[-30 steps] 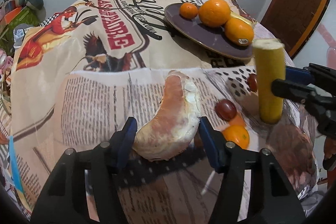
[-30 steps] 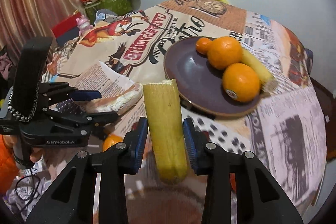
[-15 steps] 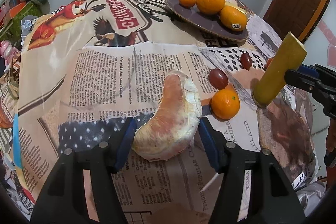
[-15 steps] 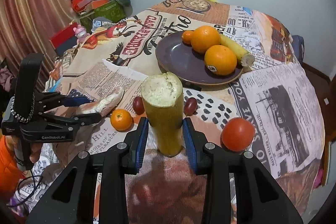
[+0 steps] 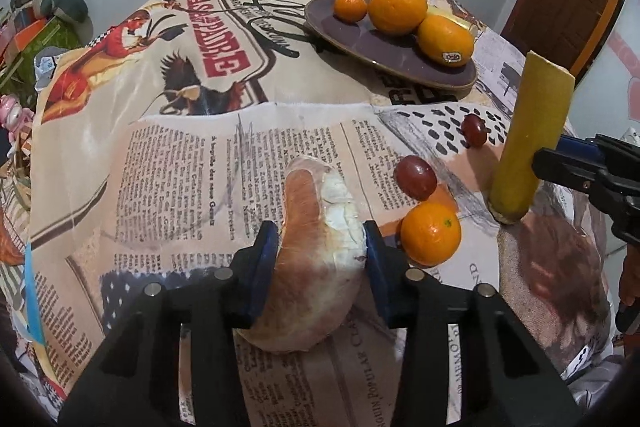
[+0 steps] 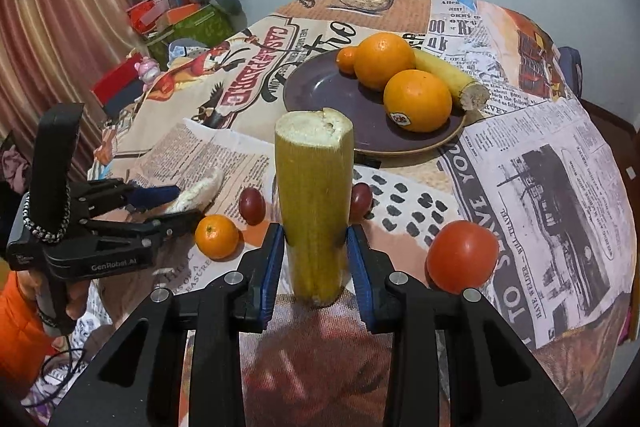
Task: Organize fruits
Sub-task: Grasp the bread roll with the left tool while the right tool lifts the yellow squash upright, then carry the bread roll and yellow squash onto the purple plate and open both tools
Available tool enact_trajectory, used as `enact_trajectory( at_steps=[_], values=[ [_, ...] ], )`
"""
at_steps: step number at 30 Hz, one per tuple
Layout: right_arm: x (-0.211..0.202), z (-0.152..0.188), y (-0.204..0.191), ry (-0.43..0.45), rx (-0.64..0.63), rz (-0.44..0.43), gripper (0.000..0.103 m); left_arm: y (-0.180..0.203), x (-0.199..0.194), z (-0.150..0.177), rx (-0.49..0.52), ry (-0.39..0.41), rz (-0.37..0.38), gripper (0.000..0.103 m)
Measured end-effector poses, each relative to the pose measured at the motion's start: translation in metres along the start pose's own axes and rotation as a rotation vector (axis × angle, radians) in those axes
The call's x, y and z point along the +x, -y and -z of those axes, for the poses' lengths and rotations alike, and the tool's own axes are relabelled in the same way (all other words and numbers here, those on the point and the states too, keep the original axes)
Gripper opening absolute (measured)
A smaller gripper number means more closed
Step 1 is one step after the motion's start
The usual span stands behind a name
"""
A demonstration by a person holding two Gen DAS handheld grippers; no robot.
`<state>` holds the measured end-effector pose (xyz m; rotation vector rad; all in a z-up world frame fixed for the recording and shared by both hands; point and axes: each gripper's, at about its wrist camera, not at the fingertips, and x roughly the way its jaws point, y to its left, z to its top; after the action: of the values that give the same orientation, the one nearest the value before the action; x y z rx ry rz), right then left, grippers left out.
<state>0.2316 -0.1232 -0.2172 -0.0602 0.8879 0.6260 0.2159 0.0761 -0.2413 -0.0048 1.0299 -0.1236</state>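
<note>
My left gripper [image 5: 318,259] is shut on a curved peeled fruit wedge [image 5: 316,247], pinkish with white pith, held just above the tablecloth. My right gripper [image 6: 316,263] is shut on a yellow banana piece [image 6: 314,203] that stands upright with its cut end up and its base on the table; it also shows in the left wrist view [image 5: 528,139]. A dark purple plate [image 6: 320,87] at the back holds two oranges [image 6: 418,101], a small mandarin [image 6: 346,59] and another banana piece [image 6: 452,79].
On the cloth lie a loose mandarin [image 6: 217,237], two dark red grapes [image 6: 252,206] and a tomato [image 6: 462,256]. The table edge falls away on the right. Clutter and a curtain [image 6: 48,27] stand beyond the left side.
The right gripper tipped the banana piece upright and set its base down on the cloth. The left gripper stayed shut on the wedge and tilted up toward the plate.
</note>
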Motion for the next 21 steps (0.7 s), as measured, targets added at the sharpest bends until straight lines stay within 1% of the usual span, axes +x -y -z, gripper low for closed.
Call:
enact_trajectory(
  at_steps=[4, 6, 8, 11, 12, 13, 14, 18, 21],
  values=[
    [-0.002, 0.0, 0.001, 0.007, 0.012, -0.012, 0.03, -0.001, -0.004, -0.002, -0.005, 0.01, 0.001, 0.038],
    [-0.004, -0.001, 0.001, 0.012, 0.021, -0.02, 0.029, -0.001, -0.009, -0.004, -0.008, 0.025, 0.005, 0.029],
    [-0.007, -0.003, 0.002, 0.026, 0.019, -0.015, 0.029, -0.001, -0.015, -0.008, -0.007, 0.042, 0.004, 0.025],
    [-0.012, -0.008, 0.001, 0.049, 0.018, -0.009, 0.028, -0.003, -0.018, -0.013, -0.013, 0.055, 0.002, 0.024],
    [-0.016, -0.011, 0.002, 0.063, 0.019, -0.009, 0.024, -0.004, -0.018, -0.014, -0.02, 0.056, 0.002, 0.024],
    [-0.017, -0.014, 0.002, 0.069, 0.02, -0.017, 0.0, -0.005, -0.018, -0.015, -0.024, 0.056, 0.005, 0.024],
    [-0.019, -0.017, 0.003, 0.07, 0.024, -0.031, 0.004, -0.006, -0.018, -0.015, -0.027, 0.057, 0.008, 0.024],
    [-0.02, -0.023, -0.002, 0.07, -0.008, -0.022, 0.003, -0.006, -0.021, -0.012, -0.027, 0.063, 0.004, 0.024],
    [-0.013, -0.019, -0.004, 0.026, -0.032, -0.031, 0.004, -0.006, -0.023, -0.01, -0.027, 0.066, 0.006, 0.024]
  ],
)
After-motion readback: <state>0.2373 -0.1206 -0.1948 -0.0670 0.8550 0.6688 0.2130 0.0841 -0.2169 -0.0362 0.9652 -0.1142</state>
